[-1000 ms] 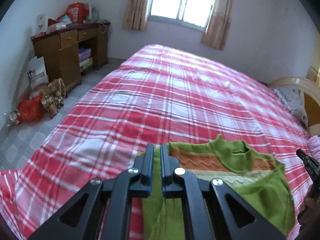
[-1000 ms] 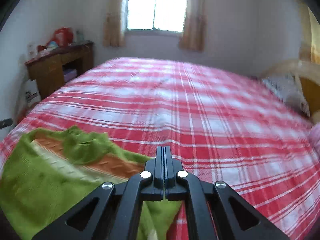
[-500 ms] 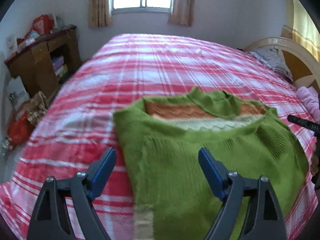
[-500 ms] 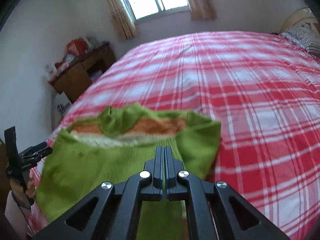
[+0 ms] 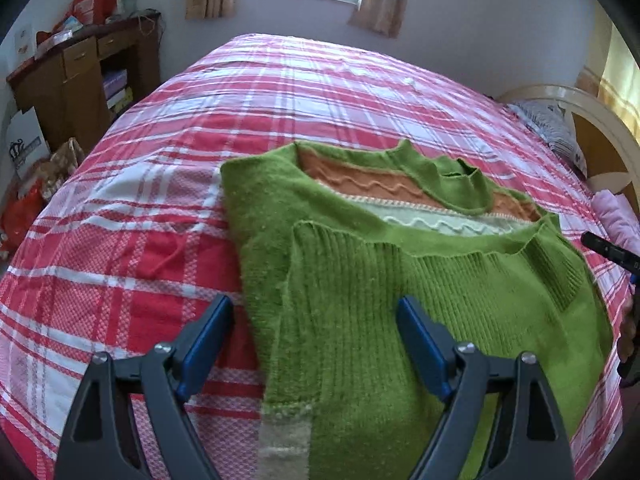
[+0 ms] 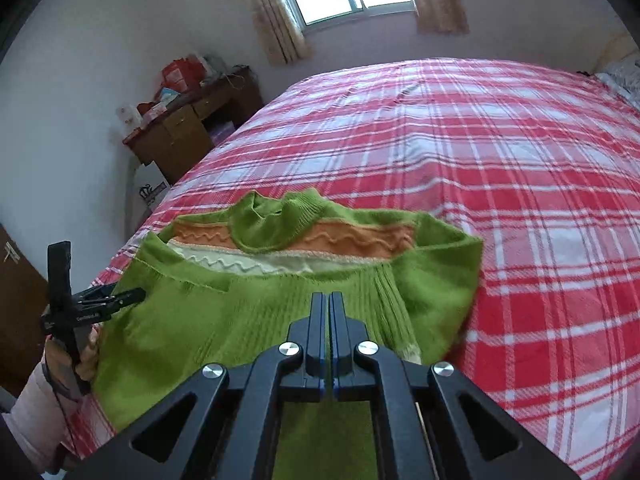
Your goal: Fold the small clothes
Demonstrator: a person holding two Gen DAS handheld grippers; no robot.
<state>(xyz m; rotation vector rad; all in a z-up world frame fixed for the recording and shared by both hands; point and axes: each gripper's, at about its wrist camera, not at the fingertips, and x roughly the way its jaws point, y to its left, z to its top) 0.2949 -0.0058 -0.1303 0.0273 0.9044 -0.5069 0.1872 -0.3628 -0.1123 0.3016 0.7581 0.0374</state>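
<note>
A green sweater (image 5: 400,280) lies on the near end of the red-checked bed (image 5: 280,92), its lower half folded up over the chest stripes. The left gripper (image 5: 314,332) — clamped on the knit a second ago — now hangs wide open above it, the fold apparently laid down. The right gripper (image 6: 328,328) remains pressed together, with green knit in the slit between its fingers. Only the right view shows the sweater's right fold edge; only the left view shows the pale cuff (image 5: 286,436) at the near edge.
</note>
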